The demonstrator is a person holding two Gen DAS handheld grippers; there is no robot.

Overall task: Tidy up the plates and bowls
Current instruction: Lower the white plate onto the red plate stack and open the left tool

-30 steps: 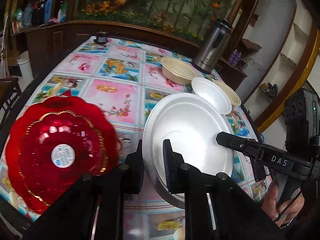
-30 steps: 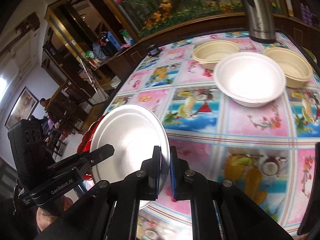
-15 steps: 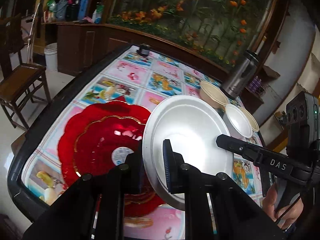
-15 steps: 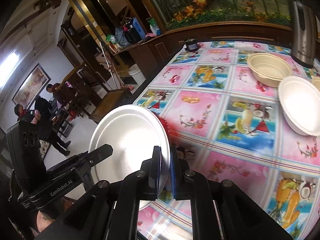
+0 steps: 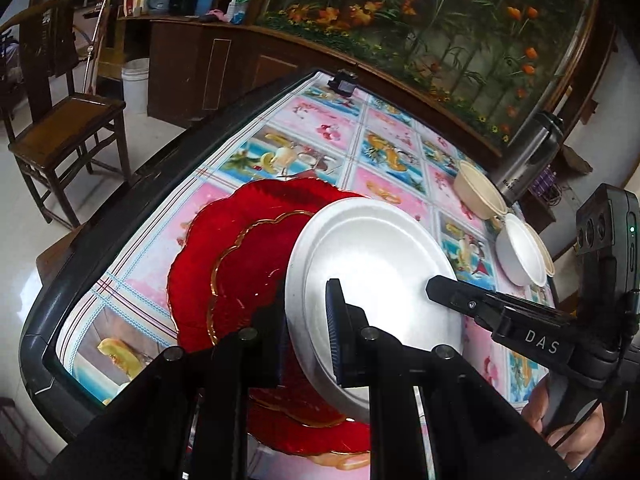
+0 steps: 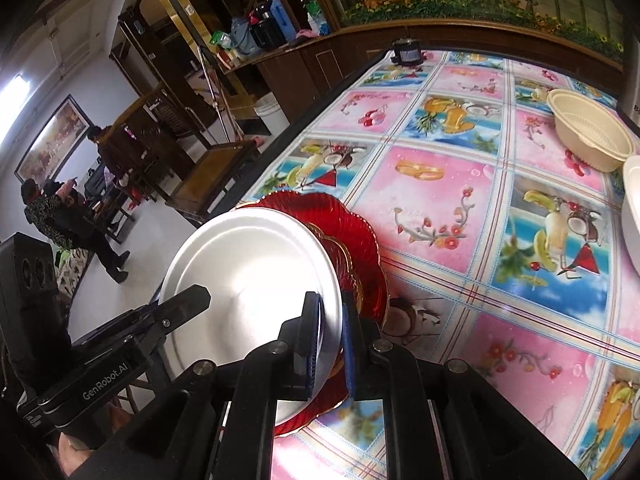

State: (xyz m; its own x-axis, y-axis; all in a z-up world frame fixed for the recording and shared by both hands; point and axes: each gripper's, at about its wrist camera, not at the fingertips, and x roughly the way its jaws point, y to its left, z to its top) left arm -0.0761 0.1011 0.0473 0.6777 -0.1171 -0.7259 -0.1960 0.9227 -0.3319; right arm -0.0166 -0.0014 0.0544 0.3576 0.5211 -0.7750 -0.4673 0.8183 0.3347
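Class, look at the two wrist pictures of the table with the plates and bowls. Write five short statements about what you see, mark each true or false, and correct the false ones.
1. Both tongs, left and right, grip the rim of the white plate. True.
2. The white plate lies flat on the tablecloth. False: it is held up, tilted, over the red plate.
3. The red plate sits near the table's edge. True.
4. The white bowl is stacked inside the red plate. False: it stands far off, beside the cream bowls.
5. The steel flask lies on its side. False: it stands upright at the far edge.
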